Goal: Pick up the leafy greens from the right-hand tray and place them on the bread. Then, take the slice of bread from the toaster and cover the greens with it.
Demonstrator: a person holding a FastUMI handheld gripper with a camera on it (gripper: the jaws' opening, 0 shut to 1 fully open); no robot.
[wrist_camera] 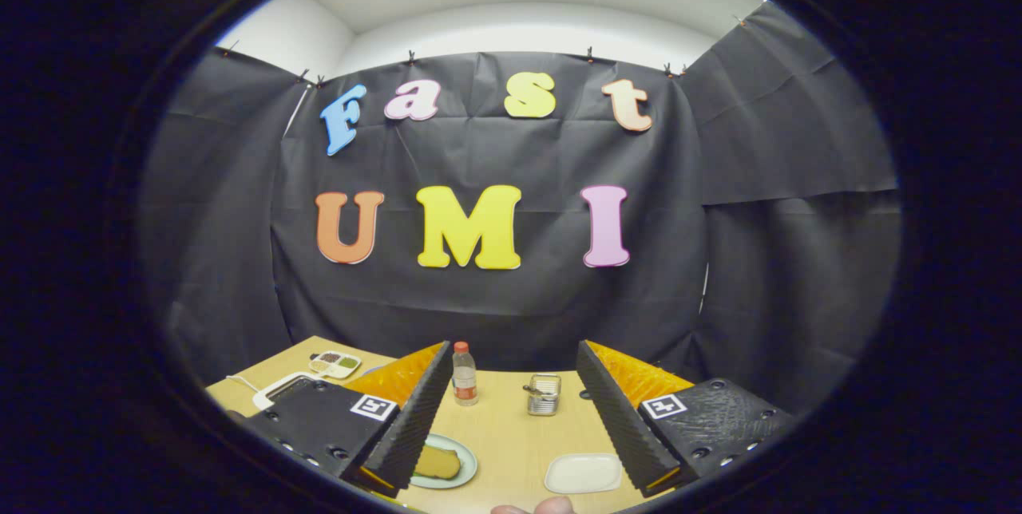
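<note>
The claw point(511, 418) is hovering above the wooden tabletop point(511, 434), its fingers spread wide apart and gripping nothing. Near the left finger, a slice of bread point(437, 462) is lying on a round plate point(467, 466). Near the right finger, a white tray point(583, 472) is sitting on the tabletop; whether greens are lying in it I cannot tell. Farther off between the fingers, a small bottle point(464, 374) and a metal toaster point(544, 394) are standing apart. Far left, a divided dish point(335, 364) is resting.
</note>
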